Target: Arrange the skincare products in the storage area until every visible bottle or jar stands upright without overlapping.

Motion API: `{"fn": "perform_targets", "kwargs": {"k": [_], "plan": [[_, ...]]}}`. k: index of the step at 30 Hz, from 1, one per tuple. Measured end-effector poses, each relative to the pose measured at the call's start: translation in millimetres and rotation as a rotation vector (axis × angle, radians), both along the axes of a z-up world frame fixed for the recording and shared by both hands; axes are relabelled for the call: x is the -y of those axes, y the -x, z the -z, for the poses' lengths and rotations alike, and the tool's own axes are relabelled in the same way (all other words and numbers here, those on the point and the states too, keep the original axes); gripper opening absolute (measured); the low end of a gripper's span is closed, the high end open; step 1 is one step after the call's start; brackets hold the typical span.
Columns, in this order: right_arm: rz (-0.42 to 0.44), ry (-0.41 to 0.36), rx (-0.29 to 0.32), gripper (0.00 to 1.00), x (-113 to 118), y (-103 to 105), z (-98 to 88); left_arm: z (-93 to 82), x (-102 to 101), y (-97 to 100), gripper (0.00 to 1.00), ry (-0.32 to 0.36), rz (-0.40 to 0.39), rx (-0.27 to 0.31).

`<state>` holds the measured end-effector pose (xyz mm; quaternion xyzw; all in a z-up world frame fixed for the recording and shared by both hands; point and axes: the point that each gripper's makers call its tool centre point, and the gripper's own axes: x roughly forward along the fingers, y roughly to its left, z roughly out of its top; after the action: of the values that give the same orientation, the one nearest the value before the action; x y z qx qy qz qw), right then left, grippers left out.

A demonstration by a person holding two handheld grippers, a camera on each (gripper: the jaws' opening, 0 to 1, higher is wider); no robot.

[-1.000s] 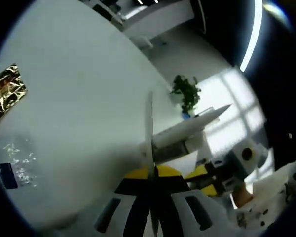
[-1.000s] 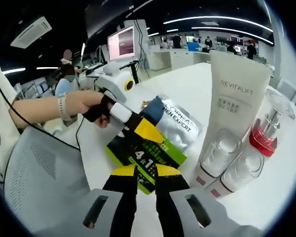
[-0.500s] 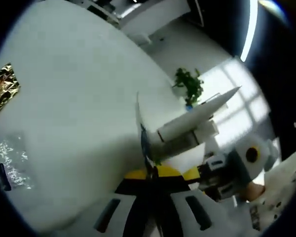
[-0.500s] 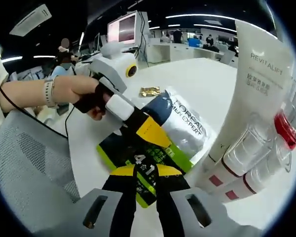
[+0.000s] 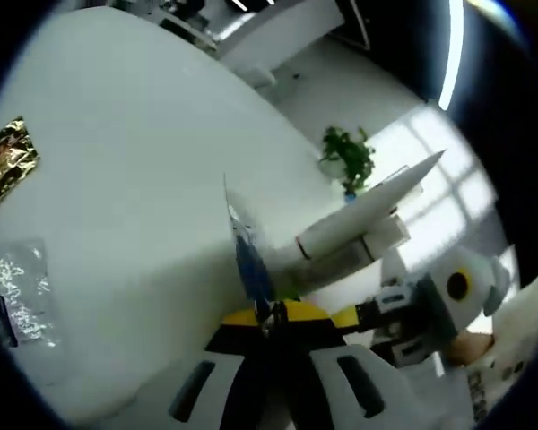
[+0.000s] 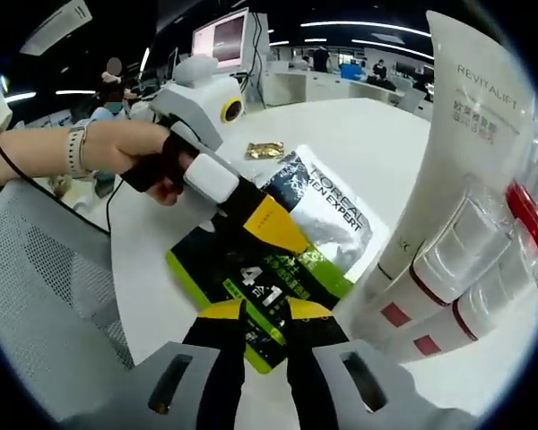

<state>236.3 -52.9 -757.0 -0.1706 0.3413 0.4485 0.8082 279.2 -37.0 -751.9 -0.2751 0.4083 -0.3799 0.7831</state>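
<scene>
A flat L'Oreal Men Expert packet [image 6: 291, 246], silver and green-black, hangs over the white table [image 6: 359, 143]. My left gripper [image 5: 269, 315] is shut on it, so the packet [image 5: 245, 260] appears edge-on above the jaws. That same left gripper [image 6: 251, 210], held by a hand, shows pinching the packet's middle. My right gripper [image 6: 266, 313] has its jaws slightly apart, with the packet's lower corner lying in the gap. A white Revitalift tube [image 6: 462, 152] stands at the right beside two clear-capped bottles [image 6: 448, 269] and a red pump bottle [image 6: 524, 237].
A gold foil sachet [image 5: 4, 161] and a clear plastic packet [image 5: 18, 300] lie on the table at the left. The white tube [image 5: 363, 224] and the right gripper [image 5: 430, 309] show at the right. A grey mesh chair [image 6: 45, 296] stands by the table edge.
The right gripper view has closed in on the packet and the bottles. In the left gripper view the packet's edge has tipped from upright to leaning left.
</scene>
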Motion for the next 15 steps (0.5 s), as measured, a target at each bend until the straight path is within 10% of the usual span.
{"fn": "perform_targets", "kwargs": {"k": [7,15], "plan": [[-0.008,0.028,-0.008,0.2,3,2,5.3,4.8,-3,-3.1,0.02,-0.07,0.025,0.055],[-0.04,0.059,0.011,0.21,3,2,6.6,-4.7,-15,-16.4,0.17,-0.262,0.071,0.273]]}}
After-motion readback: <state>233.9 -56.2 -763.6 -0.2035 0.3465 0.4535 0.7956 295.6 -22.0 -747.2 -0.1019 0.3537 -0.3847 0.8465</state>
